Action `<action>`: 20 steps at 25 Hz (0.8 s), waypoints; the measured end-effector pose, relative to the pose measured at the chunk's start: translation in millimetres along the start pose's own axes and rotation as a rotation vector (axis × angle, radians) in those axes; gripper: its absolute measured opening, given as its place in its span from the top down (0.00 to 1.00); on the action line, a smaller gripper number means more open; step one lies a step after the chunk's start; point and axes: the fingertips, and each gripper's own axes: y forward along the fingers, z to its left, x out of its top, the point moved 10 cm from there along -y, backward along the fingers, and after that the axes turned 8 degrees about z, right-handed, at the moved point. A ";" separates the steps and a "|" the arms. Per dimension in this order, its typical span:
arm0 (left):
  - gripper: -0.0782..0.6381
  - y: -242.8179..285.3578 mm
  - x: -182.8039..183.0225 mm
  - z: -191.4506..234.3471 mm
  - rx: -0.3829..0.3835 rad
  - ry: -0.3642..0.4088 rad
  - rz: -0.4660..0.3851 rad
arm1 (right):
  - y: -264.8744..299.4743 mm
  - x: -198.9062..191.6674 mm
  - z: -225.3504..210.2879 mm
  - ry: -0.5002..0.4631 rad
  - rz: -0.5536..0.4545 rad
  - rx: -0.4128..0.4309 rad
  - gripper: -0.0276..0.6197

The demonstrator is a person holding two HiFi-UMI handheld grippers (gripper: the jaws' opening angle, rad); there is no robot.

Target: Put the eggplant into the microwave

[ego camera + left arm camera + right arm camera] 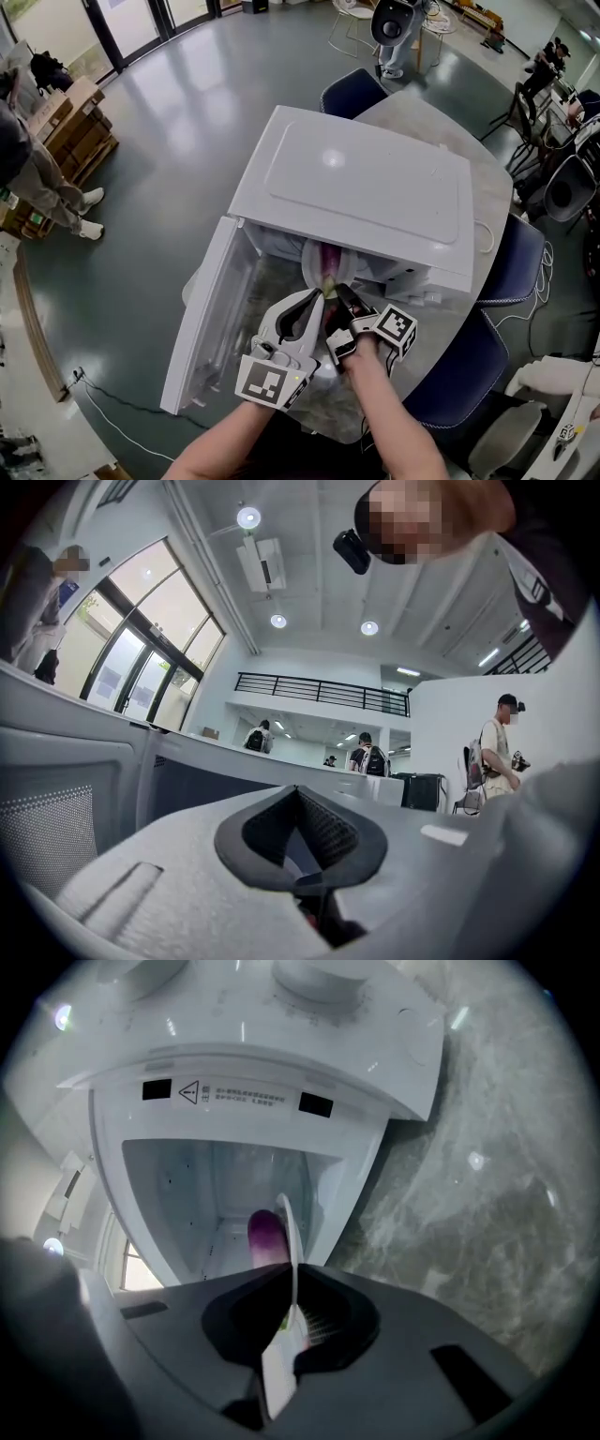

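Observation:
A white microwave (366,187) stands on a round marble table (492,202) with its door (211,319) swung open to the left. The purple eggplant (328,262) lies on a white plate (311,255) at the cavity mouth. My right gripper (345,298) is shut on the plate's near rim. In the right gripper view the plate (292,1227) stands edge-on between the jaws, with the eggplant (265,1237) just left of it and the cavity (216,1194) behind. My left gripper (314,298) hangs beside the right one, shut and empty. It points up at the ceiling in the left gripper view (298,794).
Dark blue chairs (352,91) (520,258) (459,366) ring the table. A person (37,178) stands at the far left by wooden crates (80,131). A cable (112,417) runs over the grey floor. Several people (497,752) stand in the hall.

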 end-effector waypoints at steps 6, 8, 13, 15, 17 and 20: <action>0.88 4.8 -1.1 4.7 -0.001 -0.003 0.003 | 13.3 7.6 0.6 -0.002 -0.024 -0.010 0.93; 0.88 6.2 -1.7 4.5 -0.001 -0.004 0.003 | 16.4 10.1 -1.0 -0.003 -0.031 -0.016 0.93; 0.88 7.7 -3.7 5.7 0.003 -0.008 0.009 | 22.9 17.4 -2.4 -0.012 -0.058 -0.013 0.93; 0.88 8.0 -4.6 6.7 0.004 -0.011 0.012 | 26.2 19.9 -1.4 -0.010 -0.066 -0.003 0.93; 0.88 8.8 -5.6 7.4 0.007 -0.019 0.017 | 30.0 23.0 -0.9 -0.010 -0.069 0.014 0.93; 0.88 10.1 -6.4 8.1 0.012 -0.031 0.027 | 34.0 26.9 -1.1 -0.022 -0.070 0.039 0.92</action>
